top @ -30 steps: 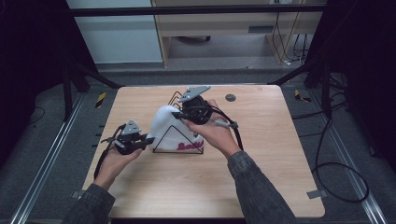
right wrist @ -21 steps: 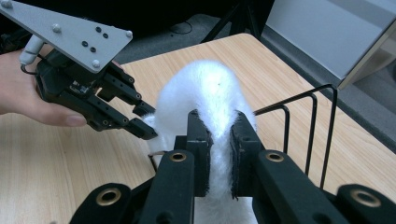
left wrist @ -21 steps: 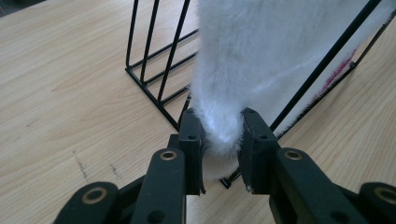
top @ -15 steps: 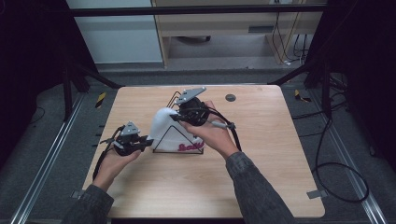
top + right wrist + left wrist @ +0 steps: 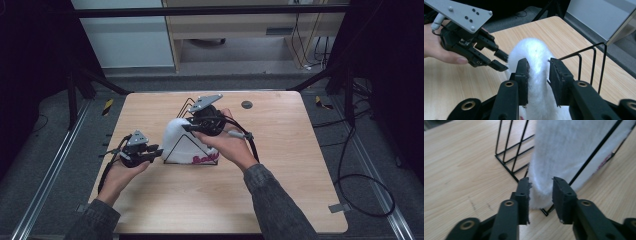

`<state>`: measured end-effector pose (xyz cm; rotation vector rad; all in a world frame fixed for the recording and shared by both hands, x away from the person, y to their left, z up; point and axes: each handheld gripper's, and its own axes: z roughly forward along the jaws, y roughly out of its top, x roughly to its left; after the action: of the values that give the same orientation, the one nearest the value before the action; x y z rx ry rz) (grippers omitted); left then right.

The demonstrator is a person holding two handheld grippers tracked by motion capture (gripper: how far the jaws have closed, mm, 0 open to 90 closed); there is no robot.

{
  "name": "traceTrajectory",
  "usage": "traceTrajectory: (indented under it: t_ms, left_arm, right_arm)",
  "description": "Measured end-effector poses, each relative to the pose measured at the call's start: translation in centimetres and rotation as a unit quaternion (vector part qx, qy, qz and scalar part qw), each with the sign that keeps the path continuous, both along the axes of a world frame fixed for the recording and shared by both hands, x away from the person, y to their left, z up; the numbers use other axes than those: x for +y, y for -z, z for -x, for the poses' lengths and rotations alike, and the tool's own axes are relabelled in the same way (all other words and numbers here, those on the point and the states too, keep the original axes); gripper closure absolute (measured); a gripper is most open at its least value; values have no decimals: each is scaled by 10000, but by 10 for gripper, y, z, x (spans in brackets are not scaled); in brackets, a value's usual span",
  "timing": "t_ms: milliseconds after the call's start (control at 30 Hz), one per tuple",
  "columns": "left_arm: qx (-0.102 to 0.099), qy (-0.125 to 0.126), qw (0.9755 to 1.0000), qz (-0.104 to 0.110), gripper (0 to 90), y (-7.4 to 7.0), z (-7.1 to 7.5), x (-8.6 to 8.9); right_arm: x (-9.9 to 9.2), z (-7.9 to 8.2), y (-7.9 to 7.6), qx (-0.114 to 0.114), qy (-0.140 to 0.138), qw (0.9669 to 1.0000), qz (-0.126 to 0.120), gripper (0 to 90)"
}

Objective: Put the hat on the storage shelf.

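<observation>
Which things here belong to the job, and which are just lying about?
In the job:
white fleece cloth draped over the black wire rack
left gripper and right gripper, jaws just opening around the cloth

Lying about:
small dark disc on the wooden table

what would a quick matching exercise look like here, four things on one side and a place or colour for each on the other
Things:
1. white fluffy cloth
2. black wire rack
3. left gripper
4. small dark round disc

Places or colours:
A. lies alone on the table near the far edge
B. at the low left end of the cloth, its jaws to either side of that edge
C. draped over the rack, with pink lettering at its bottom edge
D. stands on the table, thin bars under the cloth

Pairs: 1-C, 2-D, 3-B, 4-A
</observation>
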<state>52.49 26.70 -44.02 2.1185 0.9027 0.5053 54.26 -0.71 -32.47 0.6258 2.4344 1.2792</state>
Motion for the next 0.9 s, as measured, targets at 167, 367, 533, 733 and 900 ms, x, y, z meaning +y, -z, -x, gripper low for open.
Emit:
traceTrajectory:
  t_ms: [167, 367, 533, 733, 900]
  left_arm:
    - [-65, -211, 9997, -79, 482, -4, 2, 4]
    - [-13, -445, 9989, -135, 262, -2, 4, 9]
    - [13, -538, 9985, -114, 136, -3, 8, 14]
    - [89, -488, 9986, -196, 92, -1, 16, 19]
    - [161, -261, 9993, -202, 61, 2, 19, 22]
  right_arm:
    - [-3, 7, -6, 12, 84, 9999, -84, 595]
    - [-9, 11, -10, -41, 248, 9997, -67, 528]
    - [-15, 12, -11, -39, 402, 9992, 5, 475]
    - [-24, 18, -9, -24, 524, 9986, 21, 394]
    - [-33, 19, -6, -8, 693, 9976, 18, 290]
